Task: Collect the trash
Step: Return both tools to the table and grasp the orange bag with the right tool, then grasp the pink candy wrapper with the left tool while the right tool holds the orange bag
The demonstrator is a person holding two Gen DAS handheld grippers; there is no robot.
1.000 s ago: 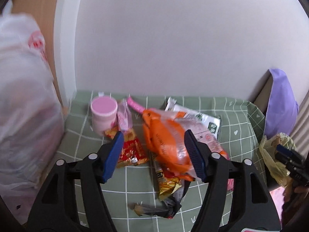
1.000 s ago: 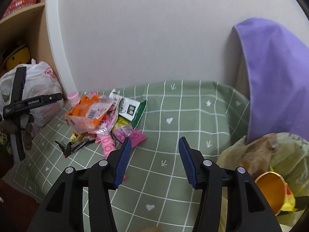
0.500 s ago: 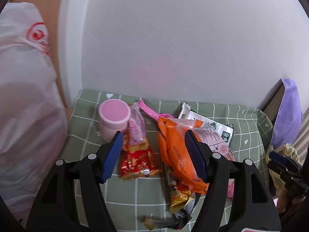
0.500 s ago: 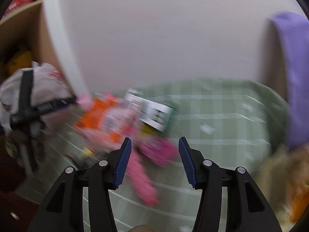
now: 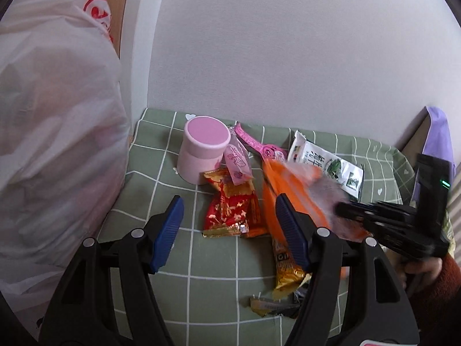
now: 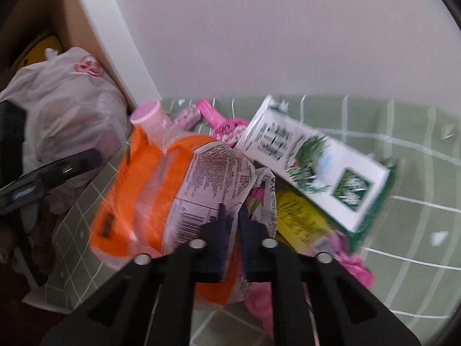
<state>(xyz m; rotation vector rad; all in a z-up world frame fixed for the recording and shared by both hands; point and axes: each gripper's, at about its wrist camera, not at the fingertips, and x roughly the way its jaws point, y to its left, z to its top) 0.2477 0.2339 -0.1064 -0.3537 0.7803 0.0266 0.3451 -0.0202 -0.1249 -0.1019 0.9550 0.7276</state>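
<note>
A heap of wrappers lies on the green checked cloth (image 5: 161,196). It holds an orange snack bag (image 5: 288,184) (image 6: 161,190), a red-gold wrapper (image 5: 230,210), a white-green packet (image 5: 325,164) (image 6: 311,164), a pink strip wrapper (image 5: 259,147) and a yellow wrapper (image 6: 299,216). A pink cup (image 5: 204,150) stands upright at the heap's back left. My left gripper (image 5: 229,201) hovers open over the red-gold wrapper, with nothing between its fingers. My right gripper (image 6: 232,213) (image 5: 345,210) is closing its jaws, which pinch the orange bag's printed edge.
A full white plastic bag (image 5: 52,132) (image 6: 66,109) bulges at the left, against the cloth's edge. A white wall runs close behind the heap. A purple cloth (image 5: 440,132) hangs at the far right. Small dark and gold scraps (image 5: 273,308) lie near the front.
My right gripper swept left and down from the bare cloth onto the heap and its jaws came together on the orange bag. My left gripper edged closer to the heap, still open.
</note>
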